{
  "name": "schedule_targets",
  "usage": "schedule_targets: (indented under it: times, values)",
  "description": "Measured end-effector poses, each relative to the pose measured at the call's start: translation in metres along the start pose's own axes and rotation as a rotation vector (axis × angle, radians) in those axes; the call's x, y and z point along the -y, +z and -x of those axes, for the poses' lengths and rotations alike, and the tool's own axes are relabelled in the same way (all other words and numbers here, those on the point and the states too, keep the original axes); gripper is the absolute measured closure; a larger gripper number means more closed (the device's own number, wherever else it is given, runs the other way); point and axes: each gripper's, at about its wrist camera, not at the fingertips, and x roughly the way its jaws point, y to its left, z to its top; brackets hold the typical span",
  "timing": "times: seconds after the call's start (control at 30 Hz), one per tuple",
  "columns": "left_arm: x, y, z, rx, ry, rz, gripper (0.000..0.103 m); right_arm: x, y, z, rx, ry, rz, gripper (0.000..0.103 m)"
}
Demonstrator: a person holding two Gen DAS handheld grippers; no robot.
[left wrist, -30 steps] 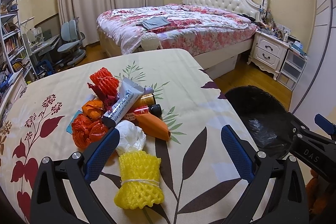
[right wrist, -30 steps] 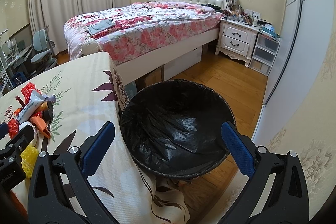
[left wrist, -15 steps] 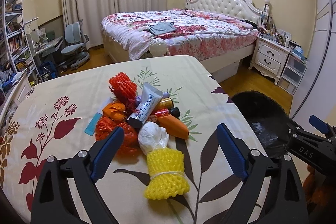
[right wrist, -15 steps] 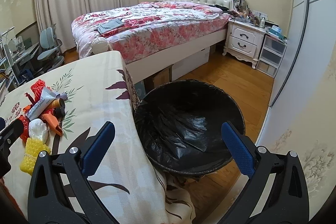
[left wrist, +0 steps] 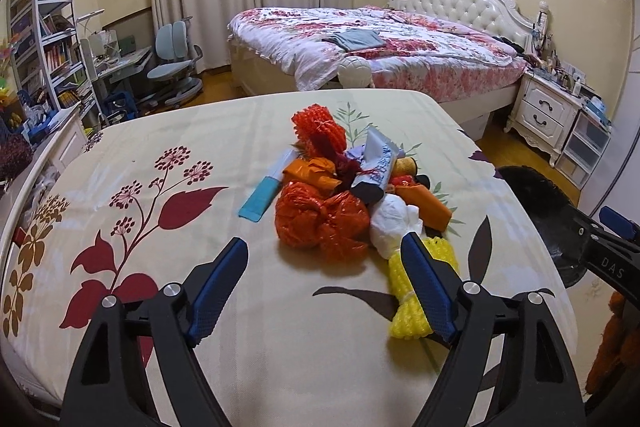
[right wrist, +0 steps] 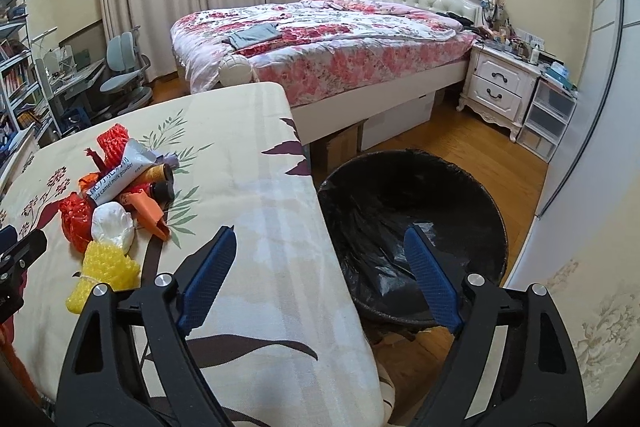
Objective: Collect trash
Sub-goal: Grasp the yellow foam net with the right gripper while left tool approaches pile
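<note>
A heap of trash lies on the flowered tablecloth: a crumpled red plastic bag, a white wad, a yellow foam net, a red foam net, a grey tube and a blue strip. My left gripper hovers just short of the red bag. Its jaws are closing, with nothing pressed between the pads. My right gripper hangs over the table's right edge and the black-lined bin. Its jaws are closing and hold nothing. The heap shows at the left of the right wrist view.
The bin stands on the wooden floor by the table's right side. Beyond are a bed, a white nightstand, plastic drawers, a desk chair and a bookshelf. A sliding door bounds the right.
Both wrist views have swung left: the heap now sits centred before the left gripper, and more of the table shows in the right view. Both pairs of jaws have narrowed.
</note>
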Motion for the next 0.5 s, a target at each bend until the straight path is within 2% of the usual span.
schedule_targets:
  times: [0.2, 0.5]
  values:
    - [-0.018, -0.007, 0.002, -0.009, 0.026, 0.021, 0.024, -0.021, 0.0, 0.005, -0.006, 0.061, 0.028, 0.02]
    - [-0.057, -0.017, 0.002, -0.024, 0.11, 0.059, 0.023, -0.089, -0.007, 0.012, -0.028, 0.205, 0.14, 0.02]
